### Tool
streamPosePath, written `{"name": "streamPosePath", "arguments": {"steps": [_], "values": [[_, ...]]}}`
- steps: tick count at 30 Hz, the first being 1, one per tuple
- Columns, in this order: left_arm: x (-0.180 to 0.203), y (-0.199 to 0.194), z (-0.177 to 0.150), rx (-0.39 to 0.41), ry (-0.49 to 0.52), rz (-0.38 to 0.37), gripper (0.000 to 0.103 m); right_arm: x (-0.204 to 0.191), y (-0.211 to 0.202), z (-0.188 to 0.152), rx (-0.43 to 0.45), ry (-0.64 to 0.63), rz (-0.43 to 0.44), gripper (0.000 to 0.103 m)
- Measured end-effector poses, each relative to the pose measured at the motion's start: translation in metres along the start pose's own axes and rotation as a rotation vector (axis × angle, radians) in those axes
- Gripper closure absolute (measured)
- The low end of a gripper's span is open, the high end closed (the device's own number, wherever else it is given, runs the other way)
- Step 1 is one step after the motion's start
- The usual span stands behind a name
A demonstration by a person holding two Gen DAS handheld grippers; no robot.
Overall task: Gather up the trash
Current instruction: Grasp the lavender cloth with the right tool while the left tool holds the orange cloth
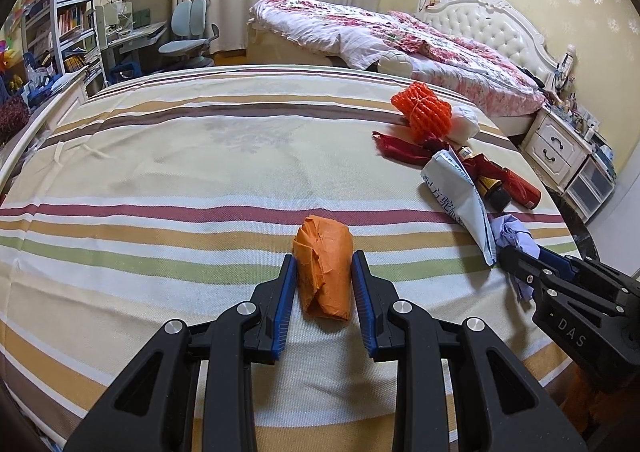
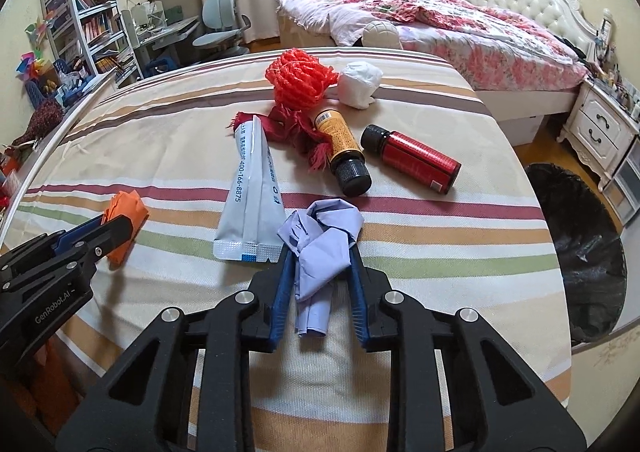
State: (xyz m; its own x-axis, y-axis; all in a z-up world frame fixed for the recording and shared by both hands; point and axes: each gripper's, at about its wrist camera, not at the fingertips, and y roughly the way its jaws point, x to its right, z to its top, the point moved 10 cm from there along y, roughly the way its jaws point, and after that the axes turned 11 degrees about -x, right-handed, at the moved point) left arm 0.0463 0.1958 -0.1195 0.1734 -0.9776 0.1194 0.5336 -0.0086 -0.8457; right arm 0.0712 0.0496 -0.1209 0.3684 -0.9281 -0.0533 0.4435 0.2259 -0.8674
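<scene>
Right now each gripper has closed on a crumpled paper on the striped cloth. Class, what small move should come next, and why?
Probably lift both papers clear of the cloth. The left gripper pinches the orange paper wad, and the right gripper pinches the lilac paper wad; both still rest on the striped tablecloth. The black-lined bin waits beyond the table's right edge.
</scene>
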Motion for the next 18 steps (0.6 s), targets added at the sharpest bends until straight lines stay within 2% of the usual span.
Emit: {"name": "streamPosePath", "arguments": {"steps": [10,18], "values": [[0.013,-0.013,0.005,0.034,0.02,-0.013,0.074,0.017,-0.018,-0.004,0.04,0.036,-0.017,0.078],[0.042,-0.023,0.013,0.064,0.059,-0.043,0.074,0.047,-0.036,-0.003,0.086,0.08,-0.055,0.078]]}}
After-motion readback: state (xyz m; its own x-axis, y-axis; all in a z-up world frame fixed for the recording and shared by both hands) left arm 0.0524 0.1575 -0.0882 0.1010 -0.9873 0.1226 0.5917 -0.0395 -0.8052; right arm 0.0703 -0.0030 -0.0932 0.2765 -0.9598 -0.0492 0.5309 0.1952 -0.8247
